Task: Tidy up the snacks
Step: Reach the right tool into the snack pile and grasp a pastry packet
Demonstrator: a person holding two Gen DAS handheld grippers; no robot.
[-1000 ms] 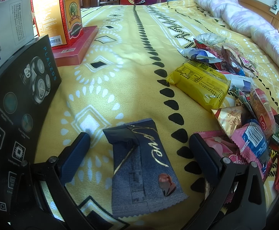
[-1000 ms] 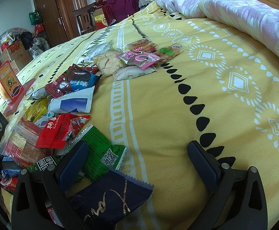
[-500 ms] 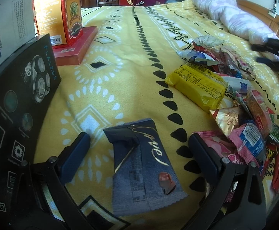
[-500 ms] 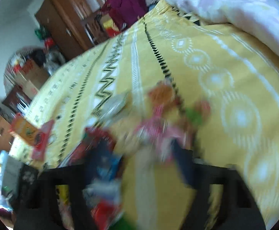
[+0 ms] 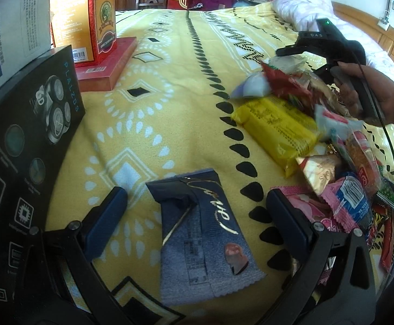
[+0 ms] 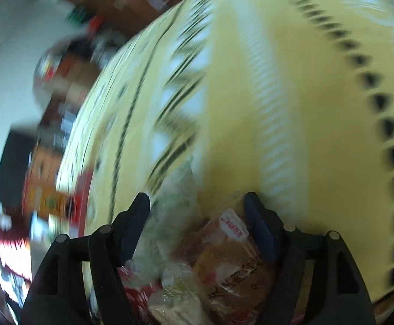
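A dark blue snack packet (image 5: 205,233) lies flat on the yellow bedspread (image 5: 169,81). My left gripper (image 5: 194,197) stands open around it, and neither finger touches it. To the right is a pile of snack packets (image 5: 345,184) with a yellow packet (image 5: 275,130) at its left edge. My right gripper (image 6: 197,205) is at the far end of that pile, and its jaws are opening. A brown packet (image 6: 232,260) and a whitish packet (image 6: 169,216) are bunched between its fingers. From the left wrist view the right gripper (image 5: 297,62) shows with a hand (image 5: 359,92) on it.
A black product box (image 5: 20,162) stands close on the left. Behind it is an orange-and-red box (image 5: 85,16) on a flat red box (image 5: 107,65). A pink quilt (image 5: 299,8) lies at the far right, with a chair and clothes beyond the bed.
My right gripper swept from the near snacks across to the far group and narrowed. It now has packets between its fingers at the pile's far end. The left gripper has stayed put.
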